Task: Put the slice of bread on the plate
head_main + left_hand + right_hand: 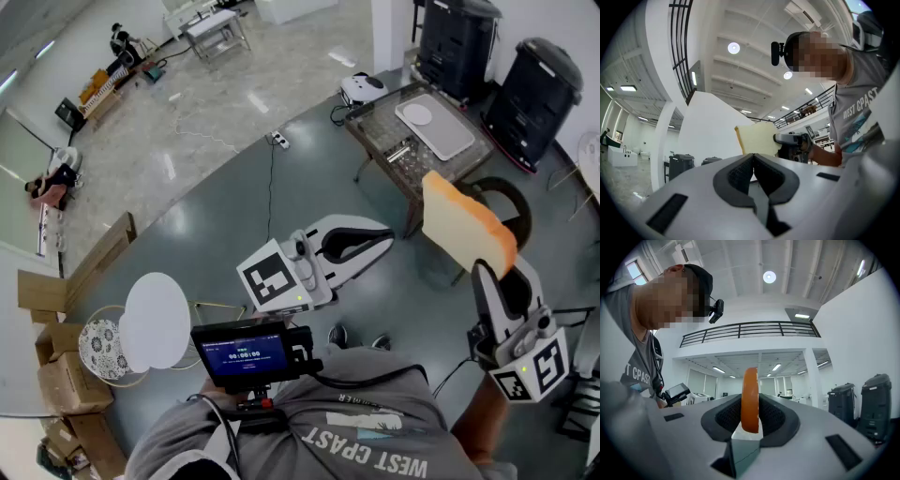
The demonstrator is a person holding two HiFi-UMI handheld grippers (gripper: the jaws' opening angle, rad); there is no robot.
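While you look down through the head view, you see the broad face of the pale square slice of bread with the orange-brown crust (464,223). It stands upright in the air at your right, over the grey floor. It sits in the tips of your right gripper (492,272), and the glass-topped table (375,122) lies beyond it.

The right gripper view gives you only the edge of the bread (750,394): a narrow, rounded orange band. It rises between the two dark pads, which are clamped against its sides (750,413).

The left gripper view shows you the other flat side of the bread (757,140), a creamy yellow with a thin darker crust line. It also shows your right gripper (780,138) holding the slice from the side.

Your left gripper (753,157) has its fingers pressed together with nothing between them. In the head view it (380,241) points across toward the slice, well apart from it.
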